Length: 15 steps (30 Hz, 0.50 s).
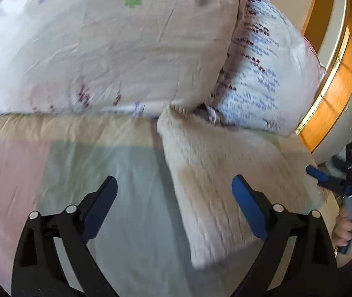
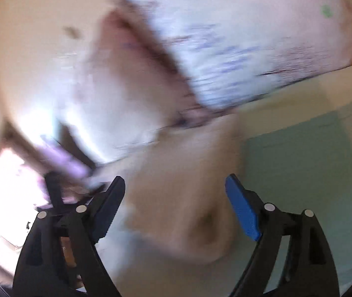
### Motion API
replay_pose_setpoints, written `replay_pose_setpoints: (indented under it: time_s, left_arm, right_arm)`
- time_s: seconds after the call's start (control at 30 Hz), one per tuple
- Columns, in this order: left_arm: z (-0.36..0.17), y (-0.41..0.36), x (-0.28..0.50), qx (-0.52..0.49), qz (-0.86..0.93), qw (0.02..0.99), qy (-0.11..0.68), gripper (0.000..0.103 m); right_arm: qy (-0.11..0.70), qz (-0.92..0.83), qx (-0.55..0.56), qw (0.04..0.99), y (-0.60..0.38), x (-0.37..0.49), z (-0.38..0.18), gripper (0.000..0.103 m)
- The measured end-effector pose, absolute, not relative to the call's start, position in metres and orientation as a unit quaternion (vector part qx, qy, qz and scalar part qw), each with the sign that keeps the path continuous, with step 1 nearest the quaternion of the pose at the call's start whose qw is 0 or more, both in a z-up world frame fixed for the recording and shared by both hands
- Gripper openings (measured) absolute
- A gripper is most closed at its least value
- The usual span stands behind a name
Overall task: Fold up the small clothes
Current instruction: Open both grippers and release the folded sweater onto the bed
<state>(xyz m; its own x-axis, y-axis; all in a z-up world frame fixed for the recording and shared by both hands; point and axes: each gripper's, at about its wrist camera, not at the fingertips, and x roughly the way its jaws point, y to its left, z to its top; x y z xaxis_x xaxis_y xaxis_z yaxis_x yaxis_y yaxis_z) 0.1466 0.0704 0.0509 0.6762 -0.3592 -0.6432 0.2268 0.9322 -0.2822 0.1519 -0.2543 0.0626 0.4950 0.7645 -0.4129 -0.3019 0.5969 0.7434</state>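
My left tongs [image 1: 174,208] hang spread over the bed [image 1: 126,173], pinching nothing, and so do my right tongs [image 2: 176,205]. Both are wide open because, I judge, I am between grips and about to take hold again.

The garment [image 1: 225,185], a pale fuzzy piece, lies flat on the bed toward its right side. Its far corner nearly reaches the pillows [image 1: 116,49] at the head, and its near edge comes close to me. My left tongs' right finger sits above its left part. In the right wrist view the garment [image 2: 180,198] shows just ahead of the tongs, though that picture is badly smeared.

I keep it on the bed's flat cover, clear of the pillows, so a fold can lie smooth. Whether it is already folded once I cannot tell.
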Motion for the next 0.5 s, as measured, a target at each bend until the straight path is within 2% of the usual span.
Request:
replay_pose_setpoints:
  time_s: [0.1,0.17,0.3,0.43,0.5]
  left_arm:
    - [0.041,0.078,0.124,-0.081,-0.141,0.907,0.387,0.101]
    - [0.034,0.071,0.112,-0.074,-0.130,0.908,0.391,0.101]
    - [0.025,0.057,0.096,-0.029,-0.086,0.906,0.415,0.101]
    - [0.014,0.042,0.084,0.005,-0.083,0.903,0.422,0.101]
    - [0.007,0.035,0.084,0.008,-0.087,0.899,0.430,0.101]
  right_arm:
    - [0.432,0.329,0.292,0.787,-0.224,0.162,0.043,0.085]
    - [0.466,0.270,0.267,0.799,-0.217,0.181,0.017,0.084]
    - [0.433,0.264,0.296,0.810,-0.220,0.169,0.028,0.084]
    - [0.400,0.189,0.209,0.872,-0.230,0.118,0.050,0.098]
    - [0.414,0.151,0.163,0.883,-0.239,0.100,0.043,0.099]
